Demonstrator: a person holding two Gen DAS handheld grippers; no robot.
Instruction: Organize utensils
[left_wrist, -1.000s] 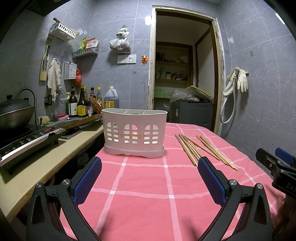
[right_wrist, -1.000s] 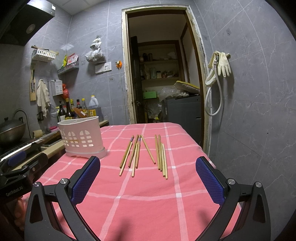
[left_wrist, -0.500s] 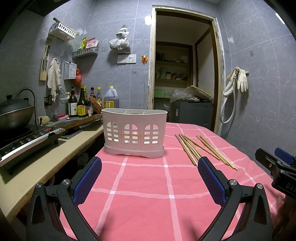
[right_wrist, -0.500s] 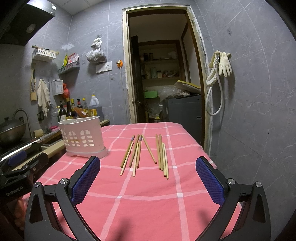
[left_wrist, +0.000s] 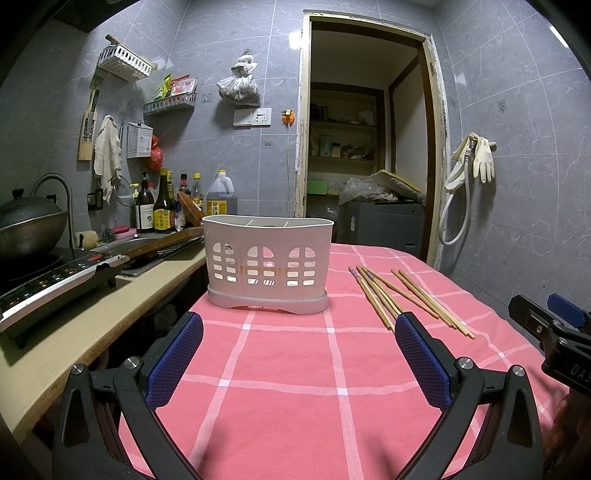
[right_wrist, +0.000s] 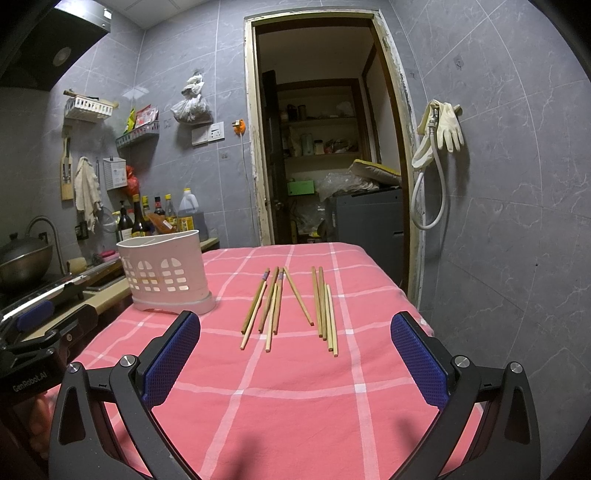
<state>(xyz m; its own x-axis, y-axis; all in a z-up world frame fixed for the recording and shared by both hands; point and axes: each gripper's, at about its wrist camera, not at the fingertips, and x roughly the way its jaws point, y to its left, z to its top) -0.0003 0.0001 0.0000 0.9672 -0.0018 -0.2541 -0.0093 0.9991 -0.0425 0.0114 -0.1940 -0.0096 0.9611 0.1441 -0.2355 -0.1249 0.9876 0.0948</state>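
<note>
Chopsticks (right_wrist: 291, 306) lie loose on the pink checked tablecloth (right_wrist: 295, 398), in two bunches side by side. Going from the left: a wok (left_wrist: 26, 225) sits on an induction cooker (left_wrist: 55, 284) on the counter, with sauce bottles (left_wrist: 162, 206) behind by the wall. Next comes the white slotted utensil holder (left_wrist: 267, 264), upright on the cloth near the table's left edge, well apart from the chopsticks to its right. The left gripper (left_wrist: 299, 354) hovers low over the cloth in front of the holder, its blue pads (left_wrist: 173, 362) spread wide with nothing between them. The right gripper (right_wrist: 295, 354) faces the chopsticks, likewise spread wide and holding nothing. Rubber gloves (right_wrist: 447, 125) hang on the right wall.
</note>
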